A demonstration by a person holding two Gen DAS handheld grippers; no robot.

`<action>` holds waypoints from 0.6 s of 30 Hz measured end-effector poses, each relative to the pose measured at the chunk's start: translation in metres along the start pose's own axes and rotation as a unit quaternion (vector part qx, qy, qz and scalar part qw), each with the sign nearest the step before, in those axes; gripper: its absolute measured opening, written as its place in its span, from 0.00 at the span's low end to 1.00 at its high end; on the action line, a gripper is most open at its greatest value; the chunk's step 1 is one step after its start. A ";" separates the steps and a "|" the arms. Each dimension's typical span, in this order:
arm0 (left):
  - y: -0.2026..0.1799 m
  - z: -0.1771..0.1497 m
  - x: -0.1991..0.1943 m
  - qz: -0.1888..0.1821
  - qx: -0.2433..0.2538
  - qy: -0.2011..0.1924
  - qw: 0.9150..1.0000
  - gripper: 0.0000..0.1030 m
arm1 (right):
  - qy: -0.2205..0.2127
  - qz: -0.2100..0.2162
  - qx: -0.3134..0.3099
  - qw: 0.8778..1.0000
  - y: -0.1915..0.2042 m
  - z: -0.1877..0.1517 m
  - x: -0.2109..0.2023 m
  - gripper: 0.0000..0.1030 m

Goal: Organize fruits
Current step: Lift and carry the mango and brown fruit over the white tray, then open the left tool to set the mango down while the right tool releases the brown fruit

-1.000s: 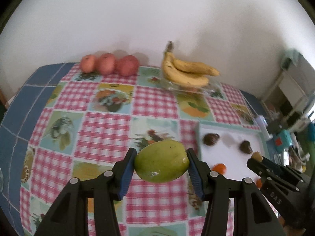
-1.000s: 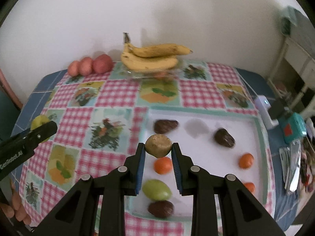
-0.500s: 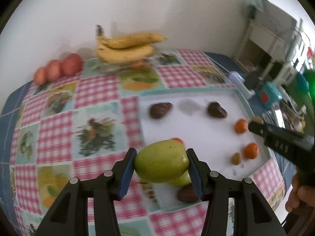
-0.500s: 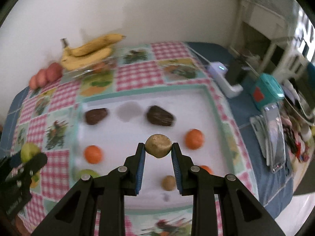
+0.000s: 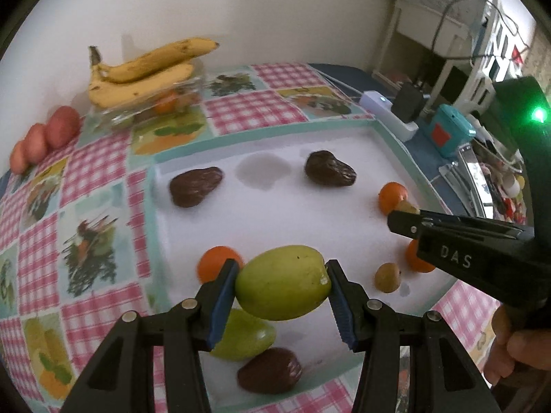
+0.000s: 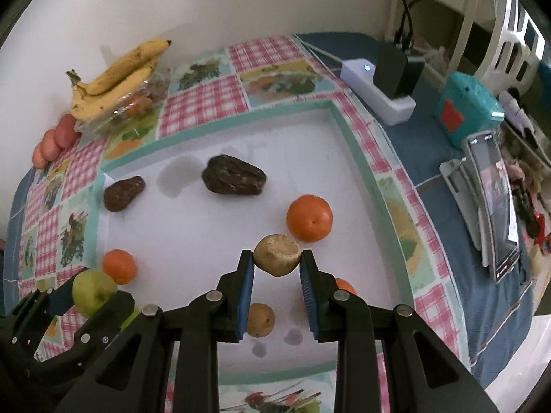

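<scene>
Two fruits carried over the tray, sorting partly done

The left claw (image 5: 282, 287) is clamped on a green fruit (image 5: 282, 282) above its twin (image 5: 244, 339) on the white tray (image 5: 396, 134); the right claw (image 6: 277, 268) pinches a small tan fruit (image 6: 276, 254) above another tan one (image 6: 261, 320). Brown fruits (image 5: 194, 186) and oranges (image 6: 309, 218) already lie there. Bananas (image 5: 144, 75) and red fruits (image 5: 44, 137) remain on the tabletop.
</scene>
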State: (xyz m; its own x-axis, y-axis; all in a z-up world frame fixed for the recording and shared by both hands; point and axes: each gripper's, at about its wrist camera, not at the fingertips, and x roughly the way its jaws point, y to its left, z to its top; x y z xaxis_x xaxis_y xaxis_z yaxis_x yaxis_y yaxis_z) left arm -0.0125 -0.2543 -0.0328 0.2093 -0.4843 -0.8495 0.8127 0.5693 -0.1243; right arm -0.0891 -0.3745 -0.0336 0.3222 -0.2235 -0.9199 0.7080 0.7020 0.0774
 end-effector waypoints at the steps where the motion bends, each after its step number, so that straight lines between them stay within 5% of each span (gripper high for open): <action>1: -0.001 0.000 0.004 -0.003 0.002 0.001 1.000 0.52 | 0.000 0.001 0.003 1.000 -0.002 0.000 0.002 0.28; 18: 0.005 -0.006 0.037 0.012 0.004 0.030 0.999 0.53 | 0.013 0.001 0.007 1.000 -0.014 0.002 0.035 0.28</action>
State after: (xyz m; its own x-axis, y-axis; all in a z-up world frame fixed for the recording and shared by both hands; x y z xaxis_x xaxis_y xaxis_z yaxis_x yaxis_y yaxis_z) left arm -0.0045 -0.2656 -0.0684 0.1961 -0.4300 -0.8813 0.8118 0.5753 -0.1001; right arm -0.0861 -0.3932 -0.0664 0.3077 -0.2035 -0.9295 0.7163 0.6926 0.0854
